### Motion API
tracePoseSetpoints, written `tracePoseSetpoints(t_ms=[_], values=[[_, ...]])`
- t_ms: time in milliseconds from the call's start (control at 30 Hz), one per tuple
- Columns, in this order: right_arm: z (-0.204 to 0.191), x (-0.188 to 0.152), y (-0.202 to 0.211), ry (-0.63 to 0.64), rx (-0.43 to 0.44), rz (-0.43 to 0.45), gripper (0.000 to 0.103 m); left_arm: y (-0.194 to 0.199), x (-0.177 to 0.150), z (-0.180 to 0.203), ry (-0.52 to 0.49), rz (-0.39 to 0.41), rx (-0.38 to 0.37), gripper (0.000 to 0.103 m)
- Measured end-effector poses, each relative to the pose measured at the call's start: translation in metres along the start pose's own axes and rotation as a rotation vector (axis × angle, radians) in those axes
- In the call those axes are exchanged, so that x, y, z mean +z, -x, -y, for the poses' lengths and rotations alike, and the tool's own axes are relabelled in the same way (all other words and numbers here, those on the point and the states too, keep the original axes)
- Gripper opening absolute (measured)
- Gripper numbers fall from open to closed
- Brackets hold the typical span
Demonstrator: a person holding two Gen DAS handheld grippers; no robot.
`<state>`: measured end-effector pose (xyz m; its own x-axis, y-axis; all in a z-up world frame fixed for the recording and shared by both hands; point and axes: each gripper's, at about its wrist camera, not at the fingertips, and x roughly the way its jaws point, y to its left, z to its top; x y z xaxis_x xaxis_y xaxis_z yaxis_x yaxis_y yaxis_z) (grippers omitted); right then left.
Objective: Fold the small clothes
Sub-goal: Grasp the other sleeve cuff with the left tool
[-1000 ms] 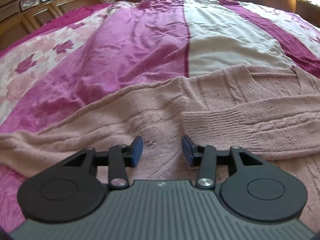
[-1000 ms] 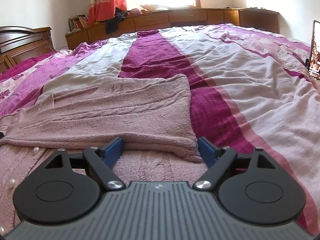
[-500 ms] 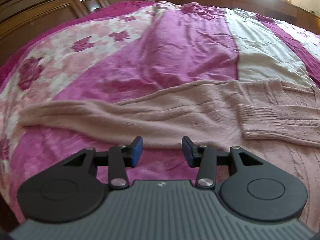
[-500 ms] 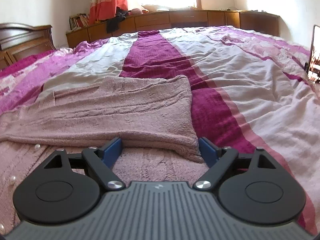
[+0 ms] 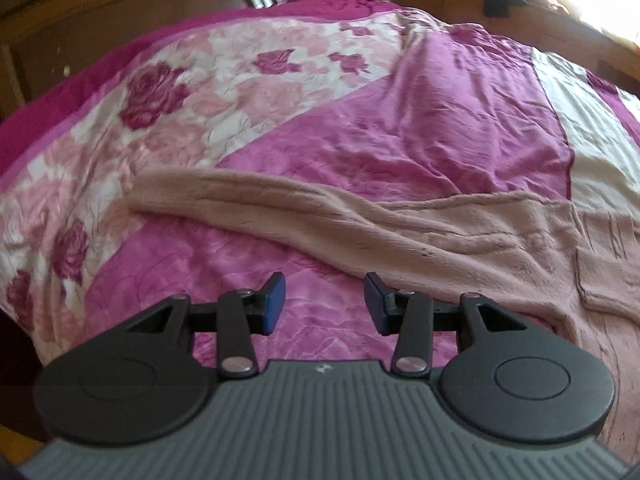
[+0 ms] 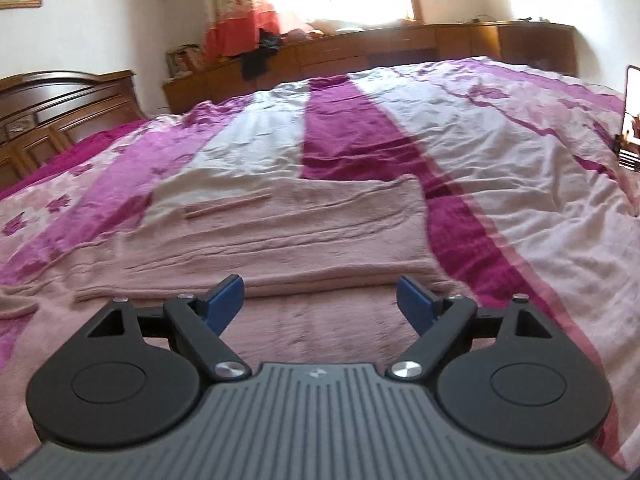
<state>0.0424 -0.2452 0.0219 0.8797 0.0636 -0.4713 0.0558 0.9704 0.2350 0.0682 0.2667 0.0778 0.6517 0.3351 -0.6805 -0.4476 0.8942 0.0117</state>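
Bedspread [image 6: 500, 184] in magenta, cream and rose-print panels covers the whole bed, with a carved wooden headboard [image 6: 52, 104] at its head edge and a long low wooden cabinet [image 6: 400, 46] running along the far side beneath a bright window with an orange-hemmed curtain [image 6: 240, 20]. A dark garment [image 6: 258, 60] is draped over the cabinet top.

Spread across the near part of the bedspread is a dusty-pink knitted cardigan [image 6: 280, 236]. In the right wrist view its body lies flat just ahead of the tool, with one side folded inward over it; the folded edge runs across the frame directly beyond the fingertips. One long sleeve [image 5: 256, 204] stretches out unfolded toward the headboard side of the bed, its cuff resting on the rose-print panel.

Left gripper [image 5: 324, 304] hangs over bare magenta bedspread, its jaws parted with nothing between them; the sleeve crosses just beyond its tips, and the right-hand pad [image 5: 374, 306] sits at the sleeve's near edge, though contact cannot be judged. Right gripper [image 6: 320, 300] is poised above the cardigan's body, jaws spread wide and empty, the knit visible between and below the blue pads [image 6: 224, 300].

A small lit screen [image 6: 632, 120] stands at the far right edge of the bed in the right wrist view.
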Motion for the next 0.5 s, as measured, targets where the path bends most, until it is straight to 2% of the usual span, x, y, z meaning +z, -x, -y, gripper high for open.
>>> tracePoseSetpoints(t_ms=[233,300,500], values=[[-0.026,-0.015,0.005,-0.01,0.036,-0.041,0.088,-0.022,-0.003,-0.013,0.102,-0.037,-0.026,0.047],[-0.031,-0.018,0.003,-0.013,0.042,-0.055,0.088,-0.027,-0.005,-0.018,0.135,-0.044,-0.028,0.056],[-0.04,-0.03,-0.006,0.002,0.026,-0.093,0.088,-0.048,-0.002,-0.034,0.233,-0.065,-0.036,0.056]])
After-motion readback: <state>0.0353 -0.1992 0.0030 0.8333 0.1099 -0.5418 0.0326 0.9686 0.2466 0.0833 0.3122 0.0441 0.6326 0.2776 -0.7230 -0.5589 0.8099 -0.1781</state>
